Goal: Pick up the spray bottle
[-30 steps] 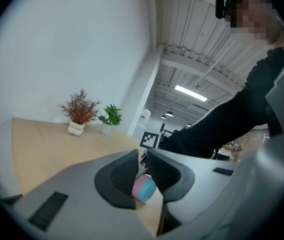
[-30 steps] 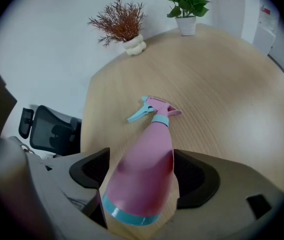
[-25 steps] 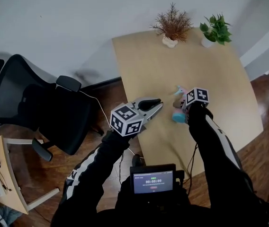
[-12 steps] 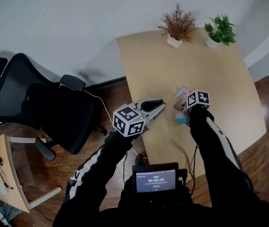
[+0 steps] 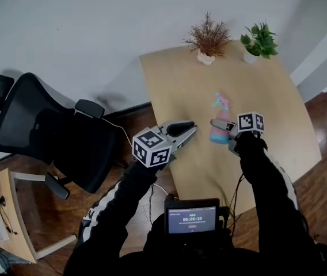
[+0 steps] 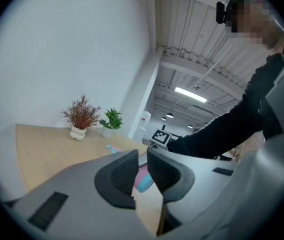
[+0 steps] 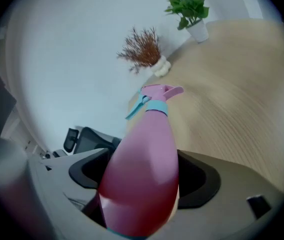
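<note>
The spray bottle (image 5: 220, 118) is pink with a light-blue trigger and base. My right gripper (image 5: 221, 128) is shut on its body over the wooden table (image 5: 267, 85). In the right gripper view the bottle (image 7: 144, 169) fills the gap between the jaws of the right gripper (image 7: 142, 176), its nozzle pointing away toward the plants. My left gripper (image 5: 191, 129) hovers at the table's left edge, jaws nearly touching with nothing between them. In the left gripper view, the left gripper (image 6: 141, 164) shows a bit of the bottle (image 6: 143, 180) beyond its jaws.
A dried plant (image 5: 208, 36) and a green plant (image 5: 258, 39) in white pots stand at the table's far edge. A black office chair (image 5: 42, 125) is on the floor to the left. A small screen (image 5: 192, 216) sits at my chest.
The right gripper has shifted a little to the right, and the bottle, mostly hidden by it before, now shows pinched in its jaws. The left gripper has barely moved.
</note>
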Demonstrator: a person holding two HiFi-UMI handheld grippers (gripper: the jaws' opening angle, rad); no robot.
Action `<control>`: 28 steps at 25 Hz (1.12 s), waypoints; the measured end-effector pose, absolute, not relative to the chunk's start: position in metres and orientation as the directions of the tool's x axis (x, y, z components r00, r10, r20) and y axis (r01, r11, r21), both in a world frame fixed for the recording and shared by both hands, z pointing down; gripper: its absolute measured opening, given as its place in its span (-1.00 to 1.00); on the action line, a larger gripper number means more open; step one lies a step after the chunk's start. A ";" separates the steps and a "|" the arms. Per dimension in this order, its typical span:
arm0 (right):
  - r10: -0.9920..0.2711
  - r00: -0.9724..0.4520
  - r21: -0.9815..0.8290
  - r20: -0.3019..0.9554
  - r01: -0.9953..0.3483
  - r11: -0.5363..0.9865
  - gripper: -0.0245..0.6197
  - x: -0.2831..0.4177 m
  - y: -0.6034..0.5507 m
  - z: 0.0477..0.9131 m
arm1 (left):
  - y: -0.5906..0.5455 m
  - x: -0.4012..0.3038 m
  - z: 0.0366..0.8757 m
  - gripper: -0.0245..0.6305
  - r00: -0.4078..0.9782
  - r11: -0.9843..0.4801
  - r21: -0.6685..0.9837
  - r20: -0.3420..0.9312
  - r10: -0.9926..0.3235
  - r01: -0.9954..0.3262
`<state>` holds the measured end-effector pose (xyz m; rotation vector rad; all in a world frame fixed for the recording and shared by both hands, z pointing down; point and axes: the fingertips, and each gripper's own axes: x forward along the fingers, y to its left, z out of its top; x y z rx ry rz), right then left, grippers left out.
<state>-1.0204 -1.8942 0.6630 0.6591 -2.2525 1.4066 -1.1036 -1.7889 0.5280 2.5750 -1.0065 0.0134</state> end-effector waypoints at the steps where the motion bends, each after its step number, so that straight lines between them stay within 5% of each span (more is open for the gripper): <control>1: -0.212 -0.834 -0.733 0.509 -0.549 0.400 0.28 -1.016 -1.894 0.640 | -1.784 -1.098 0.519 -0.70 0.745 -0.678 0.331 0.139 -0.653 -0.656; 5: -0.331 -0.885 -0.713 0.326 -0.461 0.528 0.28 -0.980 -1.889 0.543 | -1.766 -1.070 0.478 -0.72 0.744 -0.689 0.304 0.120 -0.658 -0.658; 14: -0.478 -0.856 -0.386 0.198 -0.516 0.764 0.28 -0.874 -1.818 0.421 | -1.708 -0.996 0.398 -0.72 0.722 -0.708 0.154 0.069 -0.689 -0.690; 28: -0.634 -0.773 -0.105 0.036 -0.634 0.766 0.28 -0.777 -1.694 0.340 | -1.605 -0.922 0.335 -0.73 0.685 -0.682 0.088 0.001 -0.729 -0.726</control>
